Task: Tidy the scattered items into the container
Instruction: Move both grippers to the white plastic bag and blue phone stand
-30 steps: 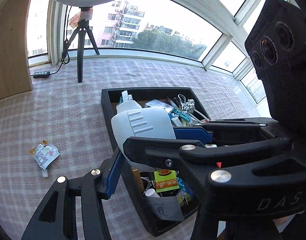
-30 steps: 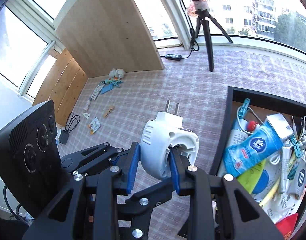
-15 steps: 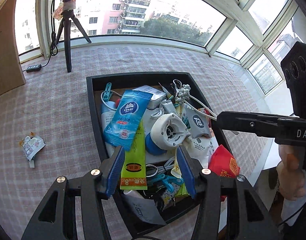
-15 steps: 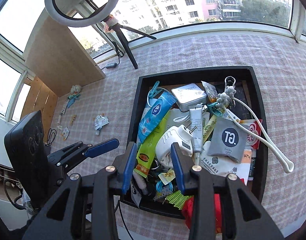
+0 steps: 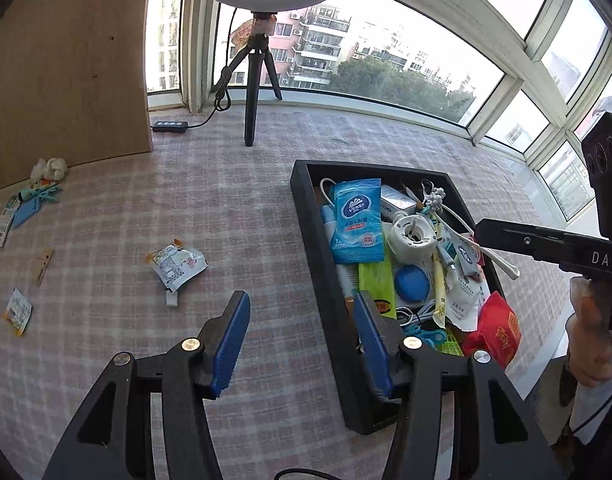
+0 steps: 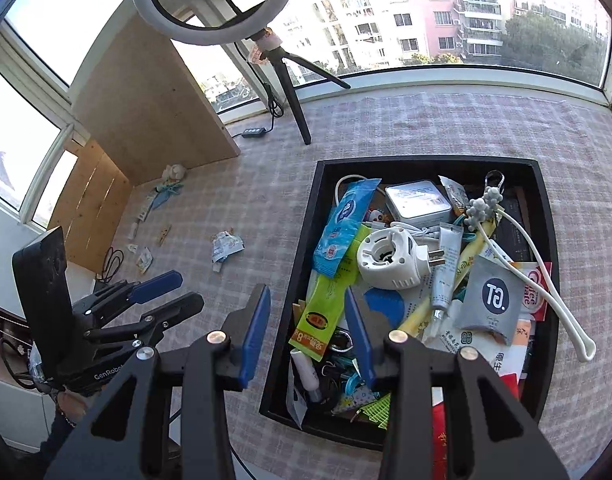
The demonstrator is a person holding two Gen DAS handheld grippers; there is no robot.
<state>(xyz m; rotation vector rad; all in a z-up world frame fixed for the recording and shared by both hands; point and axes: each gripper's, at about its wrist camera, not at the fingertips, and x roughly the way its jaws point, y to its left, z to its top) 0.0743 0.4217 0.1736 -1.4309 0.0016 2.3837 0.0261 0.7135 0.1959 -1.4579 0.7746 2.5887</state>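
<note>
Crumpled white printed foil sachet (image 5: 177, 265) lay alone on the checked cloth, up and left of your empty, open left gripper (image 5: 301, 340), well clear of the black tray (image 5: 306, 216); right gripper (image 6: 308, 334), empty, hung open over the tray's near-left rim.

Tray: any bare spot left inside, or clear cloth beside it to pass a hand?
The tray is piled throughout; the white plug and blue pack sit on top. Bare cloth lies between the tray's left wall and the crumpled wrapper. Small litter crowds the wooden board.
</note>
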